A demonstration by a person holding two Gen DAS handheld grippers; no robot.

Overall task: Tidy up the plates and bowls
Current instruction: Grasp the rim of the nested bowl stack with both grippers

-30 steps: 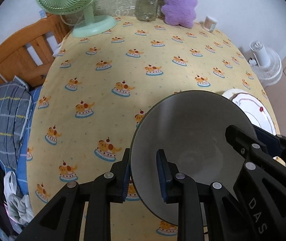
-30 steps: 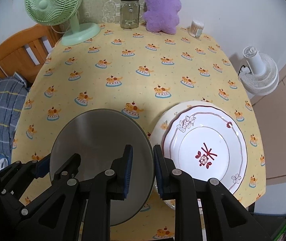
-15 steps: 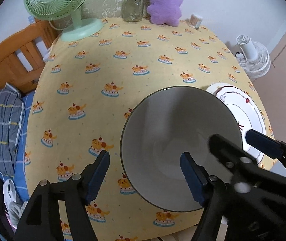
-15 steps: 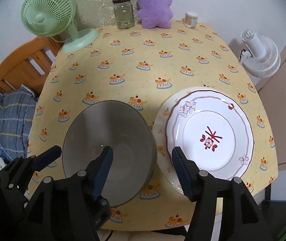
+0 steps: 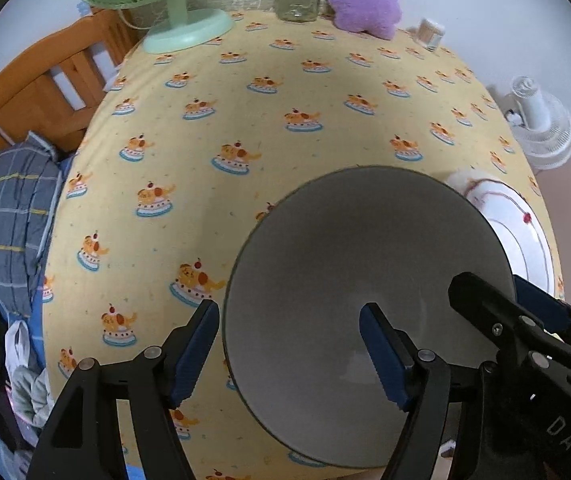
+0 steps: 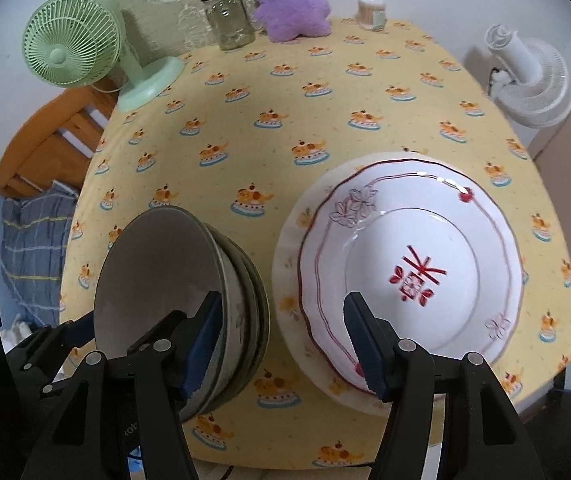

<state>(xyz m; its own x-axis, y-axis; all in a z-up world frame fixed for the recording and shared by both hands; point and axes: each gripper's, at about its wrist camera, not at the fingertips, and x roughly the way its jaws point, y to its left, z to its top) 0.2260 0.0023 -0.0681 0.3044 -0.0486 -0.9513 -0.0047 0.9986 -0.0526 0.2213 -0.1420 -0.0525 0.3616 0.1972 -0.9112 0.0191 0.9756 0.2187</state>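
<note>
A grey bowl (image 5: pixel 365 280) sits on top of a stack of bowls (image 6: pixel 241 320) near the table's front edge. A white plate with a red rim line and red motif (image 6: pixel 409 268) lies on a larger white plate (image 6: pixel 289 280) to the right of the bowls; its edge shows in the left wrist view (image 5: pixel 517 228). My left gripper (image 5: pixel 289 352) is open, its fingers either side of the bowl's near left rim. My right gripper (image 6: pixel 281 340) is open and empty above the gap between bowls and plates.
Yellow patterned tablecloth (image 6: pixel 285 92). At the back stand a green desk fan (image 6: pixel 73 44), a glass jar (image 6: pixel 229 20), a purple plush toy (image 6: pixel 293 0) and a small container (image 6: pixel 371 12). A white floor fan (image 6: pixel 533 84) is right of the table, a wooden chair (image 5: pixel 45 84) left.
Both grippers were shut on the grey bowl's rim a second ago. Both have opened and let go; the bowl now rests on the stack. The right gripper has drawn back and up.
</note>
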